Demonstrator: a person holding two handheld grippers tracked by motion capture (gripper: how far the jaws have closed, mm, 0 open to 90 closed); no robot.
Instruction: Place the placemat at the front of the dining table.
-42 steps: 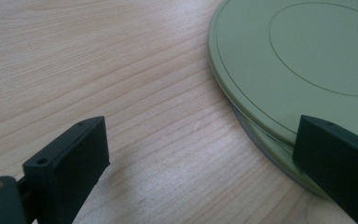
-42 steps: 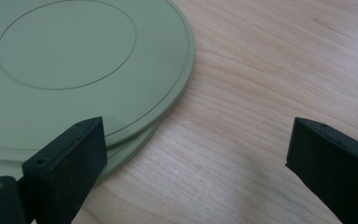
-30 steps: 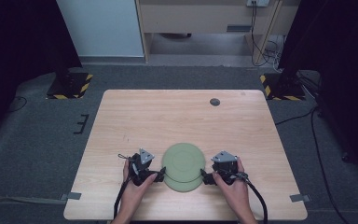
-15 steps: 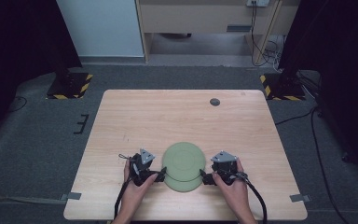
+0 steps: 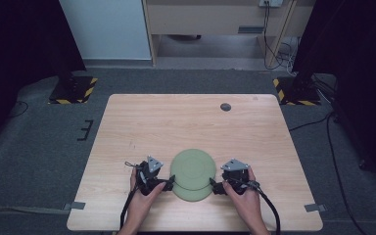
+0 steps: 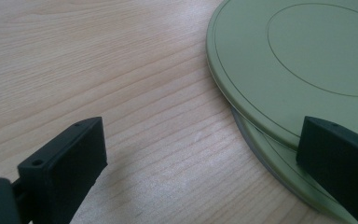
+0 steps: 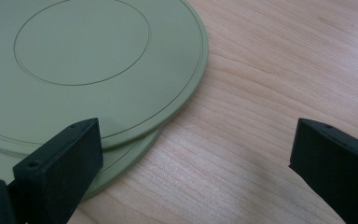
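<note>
Two flat green plates lie stacked near the table's front edge, the upper plate point(image 5: 194, 166) shifted a little beyond the lower plate point(image 5: 193, 195). My left gripper point(image 5: 169, 182) sits at the stack's left rim, open. In the left gripper view, one jaw stands over the rim of the lower plate point(image 6: 279, 163) below the upper plate point(image 6: 307, 60), the other over bare wood. My right gripper point(image 5: 214, 186) sits at the right rim, also open. In the right gripper view, one of its jaws overlaps the edge of the upper plate point(image 7: 84, 70) and lower plate point(image 7: 121, 158).
The light wooden table point(image 5: 176, 122) carries a small dark round disc point(image 5: 225, 106) near its far edge. Grey carpet surrounds the table, with cables at the right point(image 5: 333, 147) and yellow-black striped stand bases point(image 5: 73, 90) at the back corners.
</note>
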